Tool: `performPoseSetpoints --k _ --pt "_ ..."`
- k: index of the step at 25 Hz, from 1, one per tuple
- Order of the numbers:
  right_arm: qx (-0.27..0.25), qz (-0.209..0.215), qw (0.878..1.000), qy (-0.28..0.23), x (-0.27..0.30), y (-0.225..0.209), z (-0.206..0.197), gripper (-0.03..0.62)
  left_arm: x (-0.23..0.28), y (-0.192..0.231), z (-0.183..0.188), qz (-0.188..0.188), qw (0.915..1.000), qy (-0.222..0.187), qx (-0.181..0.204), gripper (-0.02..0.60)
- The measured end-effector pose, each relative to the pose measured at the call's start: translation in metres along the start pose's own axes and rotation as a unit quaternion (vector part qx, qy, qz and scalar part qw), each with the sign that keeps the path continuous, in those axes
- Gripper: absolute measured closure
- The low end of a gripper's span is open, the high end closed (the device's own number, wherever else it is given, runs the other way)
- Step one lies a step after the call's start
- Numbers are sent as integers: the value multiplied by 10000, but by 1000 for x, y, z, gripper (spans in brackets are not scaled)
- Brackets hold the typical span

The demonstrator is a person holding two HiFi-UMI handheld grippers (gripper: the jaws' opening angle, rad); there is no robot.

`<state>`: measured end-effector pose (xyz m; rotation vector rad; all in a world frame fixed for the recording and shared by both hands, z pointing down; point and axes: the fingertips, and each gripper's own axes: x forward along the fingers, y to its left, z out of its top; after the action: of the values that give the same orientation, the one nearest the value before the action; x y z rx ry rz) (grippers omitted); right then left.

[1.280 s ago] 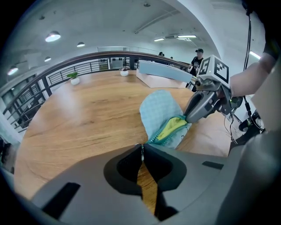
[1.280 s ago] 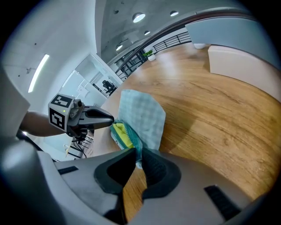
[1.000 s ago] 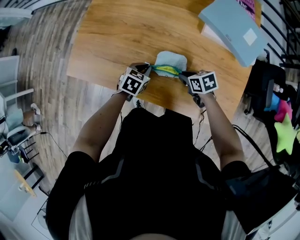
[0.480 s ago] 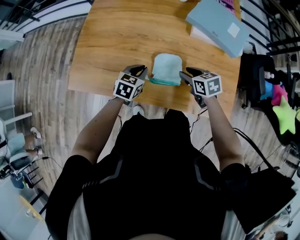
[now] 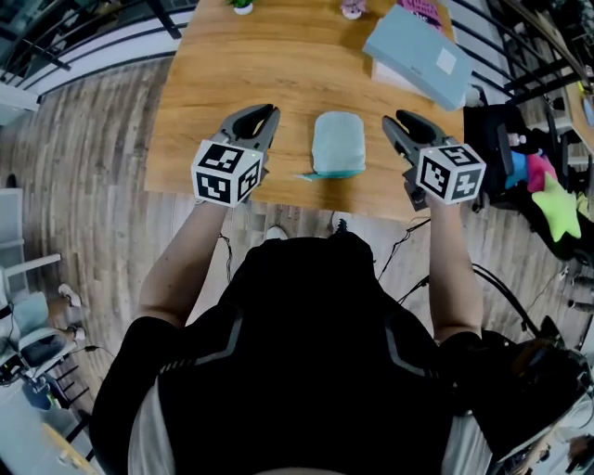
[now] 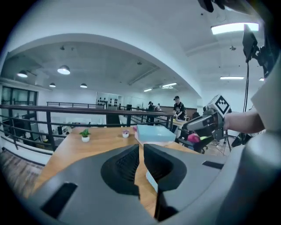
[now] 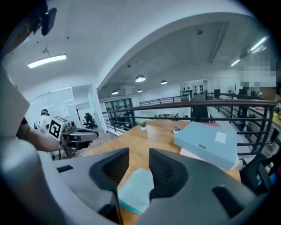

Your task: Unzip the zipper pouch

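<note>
The left claw (image 6: 141, 147) is pressed together with nothing in it. It hangs above the worktop (image 5: 232, 56), off the pouch's left side and clear of it. The right claw (image 7: 139, 154) stands spread and its jaws are closing. Nothing sits between them; the pouch (image 7: 136, 189) only shows through the gap, lying on the wood past the tips. In the head view this claw hangs off the pouch's right side, not touching it.

The pouch is pale blue and lies flat between the two claws, near the worktop's front edge. Its teal zipper edge (image 5: 336, 173) faces the person, and a small tab (image 5: 304, 175) sticks out at that edge's left end. Whether the zipper is open cannot be told.

Each claw carries a black-and-white marker cube, the left cube (image 5: 225, 172) and the right cube (image 5: 449, 172), both nearer the person than the jaws. At the worktop's far right corner a flat blue box (image 5: 415, 54) rests tilted on a white stack. A small potted plant (image 5: 241, 6) and a pink pot (image 5: 351, 7) stand along the far edge, well apart from the pouch.
</note>
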<state>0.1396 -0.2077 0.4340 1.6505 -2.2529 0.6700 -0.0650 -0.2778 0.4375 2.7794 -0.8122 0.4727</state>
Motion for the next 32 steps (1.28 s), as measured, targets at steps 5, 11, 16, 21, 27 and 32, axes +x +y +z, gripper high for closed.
performPoseSetpoints --k 5,11,16,21,27,32 --pt "-192 -342 9959 -813 -43 25 57 459 -40 3 72 -68 9953 -927 284 546" --pt "-508 -617 9855 -1496 -89 48 104 514 -77 0 129 66 9874 -1528 402 548" --pt "-772 -646 9784 -1805 -111 51 129 546 -90 -12 150 173 9844 -1718 335 551" --pt "-970 -440 9738 -2010 -126 54 149 585 -91 -22 160 545 9854 -1593 260 552" --pt "-1151 -446 9717 -2012 -135 42 156 586 -93 -32 167 982 9814 -1619 298 552" --pt "-1238 -344 9728 -1928 -135 39 155 588 -93 -42 171 1159 9789 -1655 299 552"
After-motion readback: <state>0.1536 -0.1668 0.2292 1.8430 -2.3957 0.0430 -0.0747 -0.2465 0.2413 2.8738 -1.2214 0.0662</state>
